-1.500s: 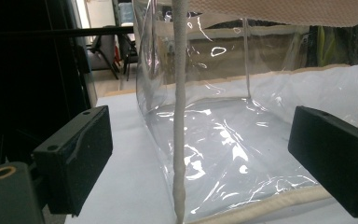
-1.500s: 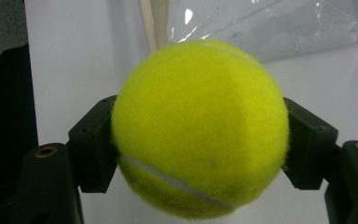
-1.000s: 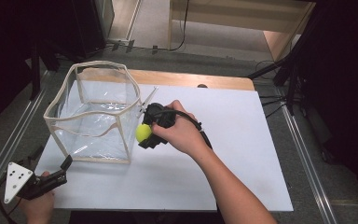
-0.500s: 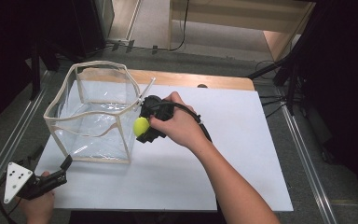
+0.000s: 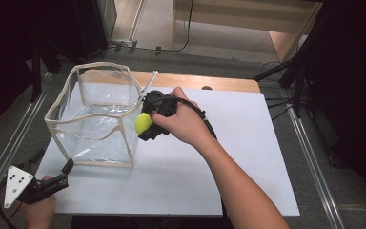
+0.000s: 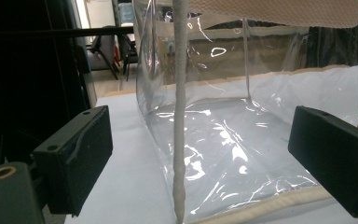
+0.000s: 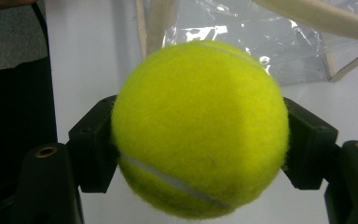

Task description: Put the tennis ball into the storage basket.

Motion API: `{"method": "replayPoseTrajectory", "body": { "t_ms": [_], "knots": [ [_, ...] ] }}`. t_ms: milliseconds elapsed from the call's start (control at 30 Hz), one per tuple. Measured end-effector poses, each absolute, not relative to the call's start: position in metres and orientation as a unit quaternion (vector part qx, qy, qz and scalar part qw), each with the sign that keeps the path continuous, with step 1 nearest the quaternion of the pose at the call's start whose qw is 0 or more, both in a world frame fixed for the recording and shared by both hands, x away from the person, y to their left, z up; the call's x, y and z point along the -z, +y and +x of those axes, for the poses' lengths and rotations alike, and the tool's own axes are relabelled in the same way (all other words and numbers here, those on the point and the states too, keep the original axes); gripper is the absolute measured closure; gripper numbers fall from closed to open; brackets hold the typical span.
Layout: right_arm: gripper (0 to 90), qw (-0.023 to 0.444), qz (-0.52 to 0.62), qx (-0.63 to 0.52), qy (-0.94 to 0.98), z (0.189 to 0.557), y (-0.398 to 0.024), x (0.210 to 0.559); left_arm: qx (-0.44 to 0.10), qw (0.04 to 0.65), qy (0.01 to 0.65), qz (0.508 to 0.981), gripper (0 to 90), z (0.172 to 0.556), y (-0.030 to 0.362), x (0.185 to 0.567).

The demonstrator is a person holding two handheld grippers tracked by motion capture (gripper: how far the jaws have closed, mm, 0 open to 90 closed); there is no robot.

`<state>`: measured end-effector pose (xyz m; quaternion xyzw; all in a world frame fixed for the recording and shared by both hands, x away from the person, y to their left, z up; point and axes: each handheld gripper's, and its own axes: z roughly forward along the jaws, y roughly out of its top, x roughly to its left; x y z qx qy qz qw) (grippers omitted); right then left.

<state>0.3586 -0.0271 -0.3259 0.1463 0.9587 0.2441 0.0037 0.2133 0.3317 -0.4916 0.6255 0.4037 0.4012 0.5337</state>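
High view: tennis ball [image 5: 143, 122] is clamped in right claw [image 5: 145, 125], just beside clear bin [image 5: 95, 138] corner edge; left claw [image 5: 66, 168] is held agape, empty, near bin's base.

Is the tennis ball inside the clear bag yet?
No. The tennis ball sits clamped in the right gripper, outside the clear bag.

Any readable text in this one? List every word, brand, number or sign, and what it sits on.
None can be read.
Tennis ball in the right gripper: a white seam, no brand print on the side that faces the camera.
Clear plastic bin: glare on its walls, no label.
Grey plate on the left gripper: small dark dots, no lettering.
White table top: blank.
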Motion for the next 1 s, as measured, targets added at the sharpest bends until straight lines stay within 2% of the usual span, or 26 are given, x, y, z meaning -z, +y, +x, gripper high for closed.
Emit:
{"method": "replayPoseTrajectory", "body": {
  "t_ms": [1000],
  "knots": [
    [24.0, 0.02, 0.136, -0.241, 0.961, 0.369, -0.014, 0.288, -0.4, 0.537, 0.405, 0.623, 6.8, 0.214, 0.332, 0.491]
  ]
}}
